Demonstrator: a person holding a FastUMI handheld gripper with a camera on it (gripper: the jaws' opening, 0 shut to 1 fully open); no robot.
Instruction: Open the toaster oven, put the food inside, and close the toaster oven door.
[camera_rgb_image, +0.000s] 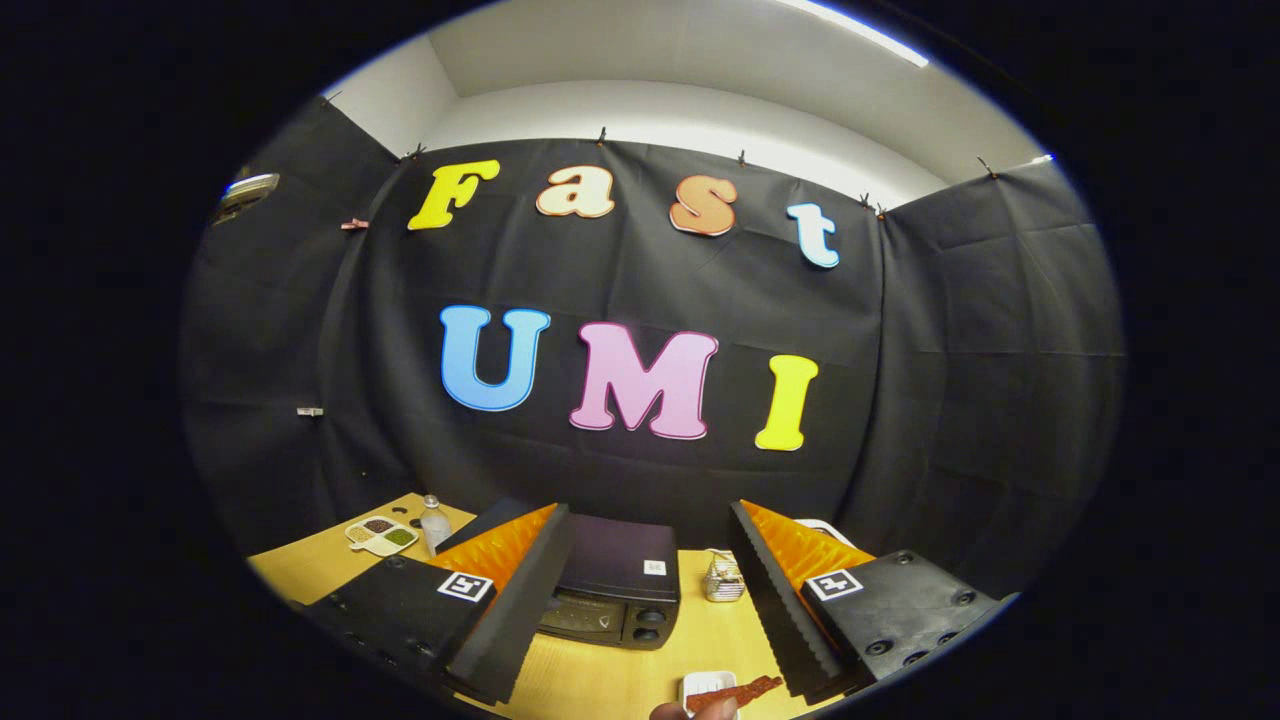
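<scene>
Your gripper (650, 570) hangs above the table (610, 680) with its fingers spread wide, gripping nothing. The toaster oven (615, 585) sits between them, just ahead. Nearer you than the oven, a white dish (700, 688) carries the reddish food strip (738, 692), close to the right finger.

No readable words or numbers. Gripper (648, 512), fingers spread wide and holding nothing: each carries a square black-and-white coded tag, left tag (465, 586), right tag (834, 583). Toaster oven (605, 560) top has a small white sticker (655, 567), print too small to read. Front panel (590, 620) markings illegible.
</scene>
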